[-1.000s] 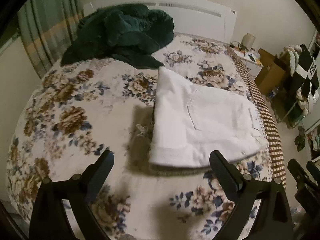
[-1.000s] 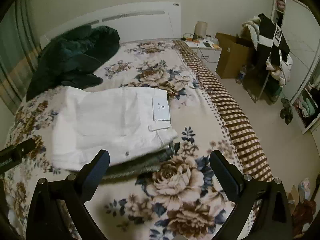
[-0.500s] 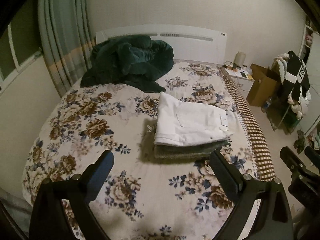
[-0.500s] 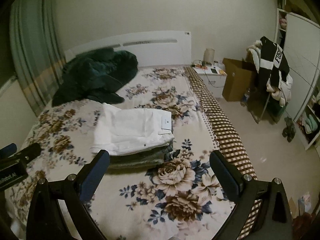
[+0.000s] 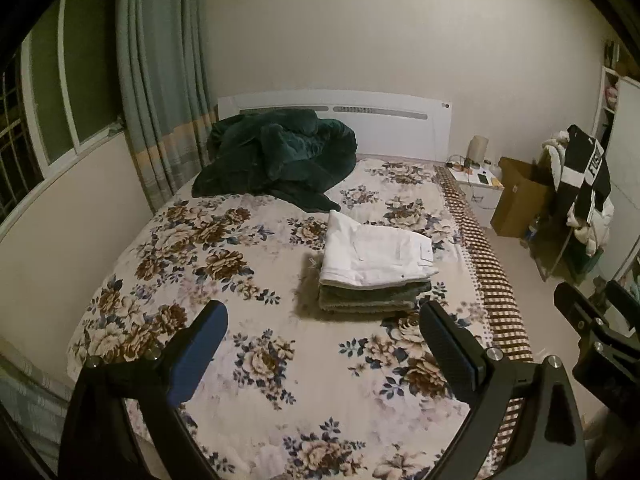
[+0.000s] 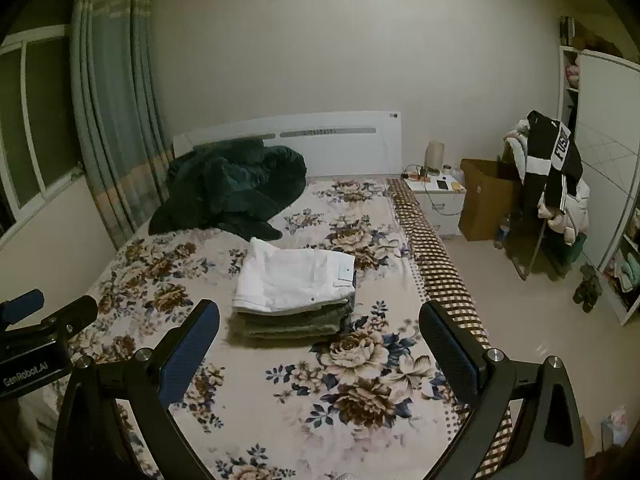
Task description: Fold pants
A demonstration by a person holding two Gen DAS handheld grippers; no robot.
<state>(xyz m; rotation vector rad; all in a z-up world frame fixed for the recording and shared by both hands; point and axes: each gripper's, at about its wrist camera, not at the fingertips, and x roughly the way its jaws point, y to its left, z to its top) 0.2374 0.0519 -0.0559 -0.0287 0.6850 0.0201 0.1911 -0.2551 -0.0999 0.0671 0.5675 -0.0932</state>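
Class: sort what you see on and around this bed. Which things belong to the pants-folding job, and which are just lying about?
Job:
white pants, folded, on top
green folded pants, beneath

Lying about:
dark green blanket
cardboard box
nightstand
clothes rack

Left gripper (image 5: 322,330) jaws spread wide, empty, above the floral bedspread (image 5: 248,344). Folded white pants (image 5: 376,256) sit on a folded grey-green garment (image 5: 368,300), well apart from the fingers. Crumpled dark green blanket (image 5: 280,156) by the white headboard (image 5: 384,120). Right gripper (image 5: 592,328) at the right edge.
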